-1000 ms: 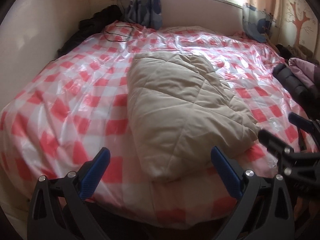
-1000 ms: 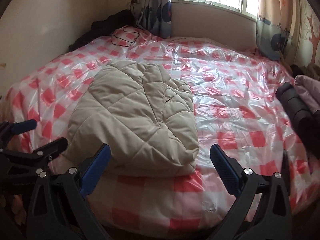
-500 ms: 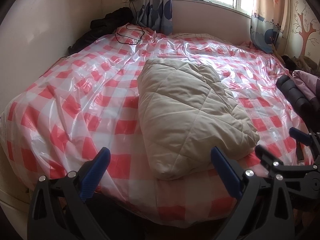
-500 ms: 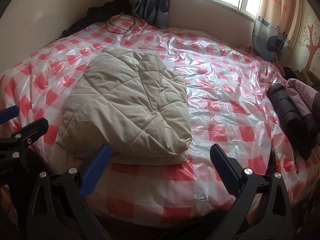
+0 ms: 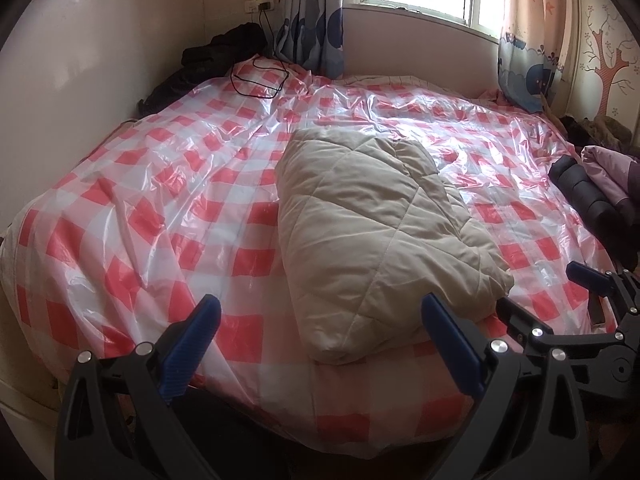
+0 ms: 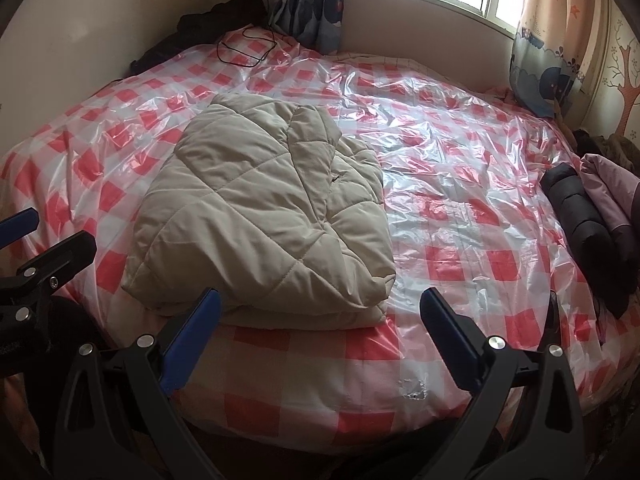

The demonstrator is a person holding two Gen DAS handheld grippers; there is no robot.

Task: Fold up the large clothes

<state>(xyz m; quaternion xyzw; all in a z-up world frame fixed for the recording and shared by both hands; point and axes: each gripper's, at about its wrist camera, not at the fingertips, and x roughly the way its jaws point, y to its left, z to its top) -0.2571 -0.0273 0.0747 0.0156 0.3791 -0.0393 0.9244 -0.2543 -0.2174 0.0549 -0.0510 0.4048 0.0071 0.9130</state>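
A bed point(image 5: 120, 240) fills both views, covered by a glossy, crinkled plastic sheet point(image 6: 460, 208) printed in red and white checks; it stretches from just under both claws to the far wall.

On it lies the beige quilted jacket point(image 5: 372, 236), a puffy, matte bundle folded into a rough rectangle with diamond stitching and a thick rounded near edge. It sits straight ahead of the left gripper point(image 5: 320, 320), nearer that claw's right finger, and ahead and left of the right gripper point(image 6: 320, 312), its near edge just beyond that claw's left finger. Neither claw touches it.

Far to the right of both claws, at the bed's edge, lie a dark ribbed roll point(image 6: 580, 220) and a mauve garment point(image 6: 612, 188) against it. A black heap of clothing point(image 5: 216, 60) is bunched in the far left corner, with a thin black cable point(image 5: 260, 80) looped on the sheet beside it. Patterned curtains point(image 5: 316, 28) hang at the window beyond.

Both grippers are released, their black arms with blue ribbed pads spread wide and holding nothing. Each claw shows at the edge of the other's view, side by side at the bed's near edge.

No writing can be read anywhere.
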